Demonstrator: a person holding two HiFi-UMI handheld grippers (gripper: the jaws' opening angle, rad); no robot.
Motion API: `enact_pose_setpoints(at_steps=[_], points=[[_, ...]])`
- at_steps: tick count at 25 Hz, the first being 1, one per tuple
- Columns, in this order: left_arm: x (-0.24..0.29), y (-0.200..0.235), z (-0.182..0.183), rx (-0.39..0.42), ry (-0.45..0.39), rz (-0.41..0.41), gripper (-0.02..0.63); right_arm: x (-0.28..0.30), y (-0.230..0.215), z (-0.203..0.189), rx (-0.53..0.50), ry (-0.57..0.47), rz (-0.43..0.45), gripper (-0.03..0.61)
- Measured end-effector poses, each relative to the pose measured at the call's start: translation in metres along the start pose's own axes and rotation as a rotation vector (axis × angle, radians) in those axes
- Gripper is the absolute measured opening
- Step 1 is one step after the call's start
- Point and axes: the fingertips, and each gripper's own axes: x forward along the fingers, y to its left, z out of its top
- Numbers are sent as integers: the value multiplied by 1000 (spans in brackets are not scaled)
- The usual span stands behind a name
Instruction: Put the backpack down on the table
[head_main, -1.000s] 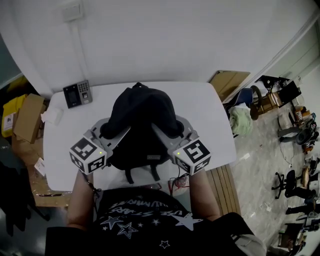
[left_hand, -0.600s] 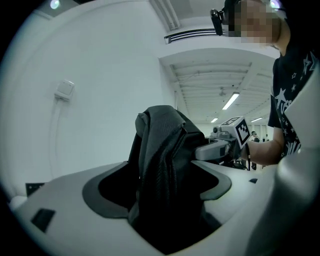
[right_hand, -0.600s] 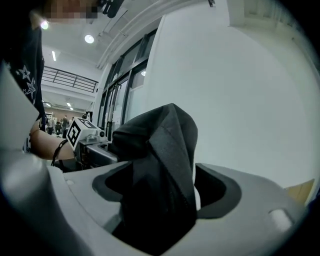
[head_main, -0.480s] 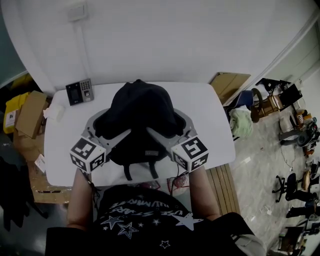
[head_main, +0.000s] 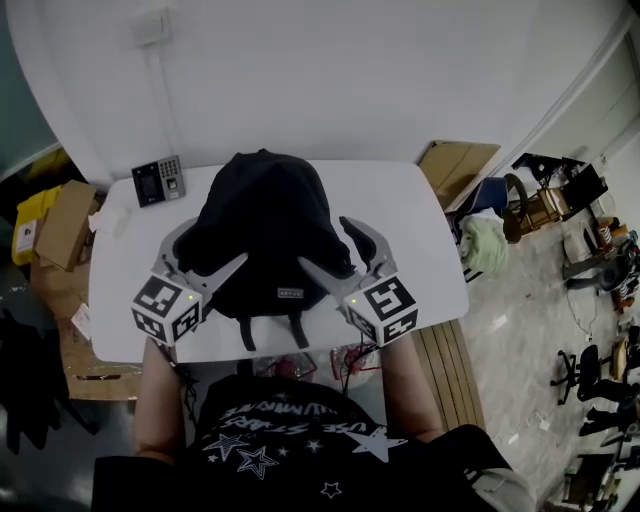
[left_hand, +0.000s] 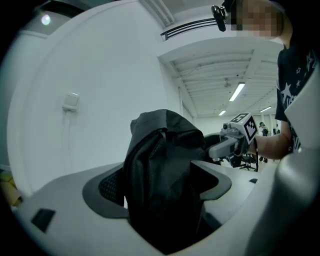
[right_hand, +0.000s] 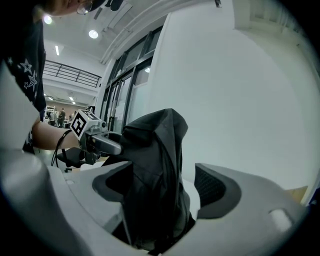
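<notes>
A black backpack rests on the white table, straps hanging toward me over the near edge. My left gripper is at its left side and my right gripper at its right side. Both sets of jaws have just been opening and now stand wide, each with a fold of the bag's side between them and the pads not pressing on it. In the left gripper view the backpack fills the gap between the fingers. The right gripper view shows the backpack the same way, standing between the fingers.
A dark keypad device lies at the table's far left corner. Cardboard boxes stand on the floor to the left. A white wall rises just behind the table. Wooden slats and cluttered chairs are on the right.
Both grippers' jaws have spread apart from the bag's sides. The backpack has settled a little farther onto the table. The right gripper has drawn slightly outward.
</notes>
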Motion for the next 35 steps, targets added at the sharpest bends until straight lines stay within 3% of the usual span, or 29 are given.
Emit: enact_pose_setpoints(at_steps=[5, 10, 18, 32, 34, 35], points=[[-13, -12, -5, 25, 39, 49, 365, -16, 6, -8, 5, -1, 28, 382], [-32, -19, -5, 29, 25, 154, 365, -33, 19, -15, 30, -20, 53, 380], [-54, -41, 0, 34, 11, 244, 365, -57, 39, -19, 29, -21, 114, 380], [-66, -107, -21, -18, 45, 236, 362, -104, 52, -37, 38, -9, 160, 376], [-67, -121, -25, -27, 44, 238, 336, -112, 53, -44, 28, 2, 164, 308], [-67, -128, -27, -30, 43, 245, 282, -115, 55, -46, 20, 7, 168, 279]])
